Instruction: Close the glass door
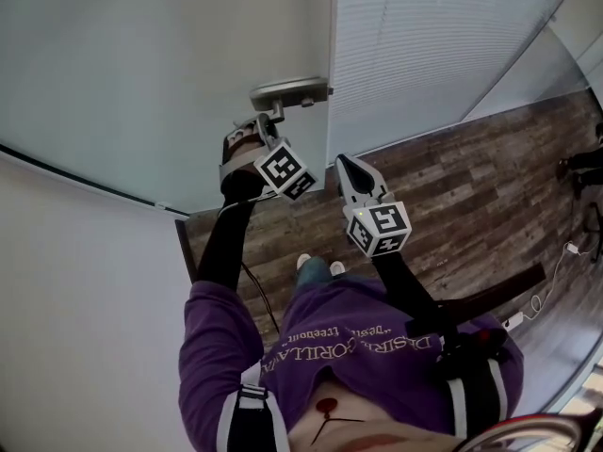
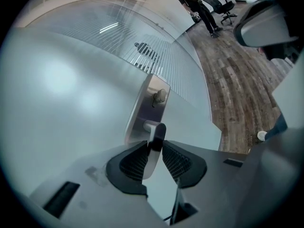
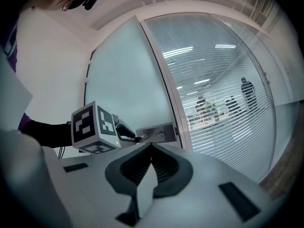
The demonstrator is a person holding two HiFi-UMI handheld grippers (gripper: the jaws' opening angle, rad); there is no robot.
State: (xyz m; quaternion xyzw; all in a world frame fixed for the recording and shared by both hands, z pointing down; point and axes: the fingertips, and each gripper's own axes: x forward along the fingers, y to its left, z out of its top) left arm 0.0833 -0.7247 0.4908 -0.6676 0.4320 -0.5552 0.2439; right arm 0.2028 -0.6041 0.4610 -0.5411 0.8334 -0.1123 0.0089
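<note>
The frosted glass door (image 1: 160, 73) fills the upper left of the head view, its metal handle plate (image 1: 290, 90) at the door's right edge. My left gripper (image 1: 268, 123) is shut on the door handle (image 2: 155, 141); the lever stands upright between the two black pads, just in front of the plate (image 2: 151, 103). My right gripper (image 1: 347, 166) hangs in the air to the right of the left one and below the handle, shut with nothing in it. In the right gripper view its pads meet at the tips (image 3: 151, 147), and the left gripper's marker cube (image 3: 93, 128) shows beside the handle plate (image 3: 159, 133).
A glass partition with slatted blinds (image 1: 424, 45) adjoins the door on the right. A white wall (image 1: 85, 290) stands at left. Wood-look floor (image 1: 471, 186) runs right, with a white cable (image 1: 556, 276). A person and an office chair (image 2: 219, 4) are far down the room.
</note>
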